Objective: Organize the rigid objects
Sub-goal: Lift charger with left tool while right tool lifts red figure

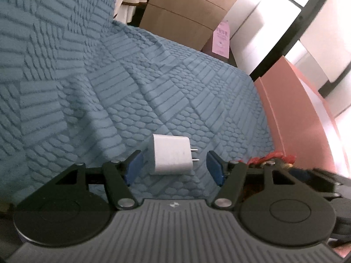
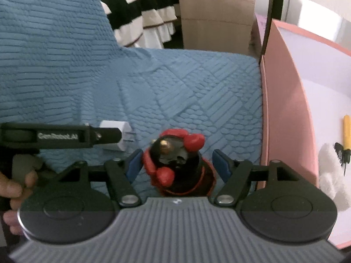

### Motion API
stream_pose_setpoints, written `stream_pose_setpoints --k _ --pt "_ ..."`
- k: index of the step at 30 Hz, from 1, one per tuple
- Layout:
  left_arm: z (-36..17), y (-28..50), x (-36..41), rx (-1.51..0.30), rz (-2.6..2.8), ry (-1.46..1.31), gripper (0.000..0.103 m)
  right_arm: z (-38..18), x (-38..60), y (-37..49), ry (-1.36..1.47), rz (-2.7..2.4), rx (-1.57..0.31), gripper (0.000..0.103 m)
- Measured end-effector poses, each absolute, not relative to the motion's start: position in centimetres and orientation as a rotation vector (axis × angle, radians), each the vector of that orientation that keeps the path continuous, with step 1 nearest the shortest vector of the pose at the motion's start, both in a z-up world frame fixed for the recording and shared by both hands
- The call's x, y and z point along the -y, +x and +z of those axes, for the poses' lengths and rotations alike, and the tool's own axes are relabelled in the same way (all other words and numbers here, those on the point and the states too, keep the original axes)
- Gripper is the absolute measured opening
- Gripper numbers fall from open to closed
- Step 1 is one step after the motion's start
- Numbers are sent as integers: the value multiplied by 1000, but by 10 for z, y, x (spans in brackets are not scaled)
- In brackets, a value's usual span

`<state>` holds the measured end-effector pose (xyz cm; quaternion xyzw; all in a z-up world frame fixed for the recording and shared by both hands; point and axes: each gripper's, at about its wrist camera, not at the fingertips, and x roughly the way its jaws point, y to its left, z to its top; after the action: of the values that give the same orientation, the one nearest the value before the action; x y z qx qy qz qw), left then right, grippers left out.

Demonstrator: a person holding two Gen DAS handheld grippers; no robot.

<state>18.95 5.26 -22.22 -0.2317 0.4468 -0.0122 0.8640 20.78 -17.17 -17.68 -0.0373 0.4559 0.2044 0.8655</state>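
"GenRobot.AI", slightly blurred, on left tool (image 2: 109,134), white charger (image 2: 116,137) behind

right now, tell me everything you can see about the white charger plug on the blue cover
The white charger plug is a small rounded-corner cube, smooth matte plastic by the look, with two thin metal prongs pointing right in the left wrist view. It lies on its side on the textured blue cover, sitting between the blue pads of the left tool, with a gap on each side, so nothing grips it. In the right wrist view the left tool's finger partly hides it. No cable is visible.
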Motion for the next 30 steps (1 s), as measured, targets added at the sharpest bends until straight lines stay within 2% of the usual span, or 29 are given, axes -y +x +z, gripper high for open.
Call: stream_pose_setpoints --k 3,7,13,23,30 --pt "-228 190 -43 -941 -11 -459 69 -183 173 214 -32 425 -987 71" --pt "-230 195 -38 -946 2 -438 64 -187 173 214 -2 415 -996 70" --pt "-229 194 -49 -923 21 -479 62 -185 172 211 -11 423 -974 61" --pt "-233 200 -47 -929 35 -450 61 -181 173 211 -26 406 -956 61" --pt "-235 204 -41 -916 29 -396 53 -184 172 214 -14 411 -966 61"
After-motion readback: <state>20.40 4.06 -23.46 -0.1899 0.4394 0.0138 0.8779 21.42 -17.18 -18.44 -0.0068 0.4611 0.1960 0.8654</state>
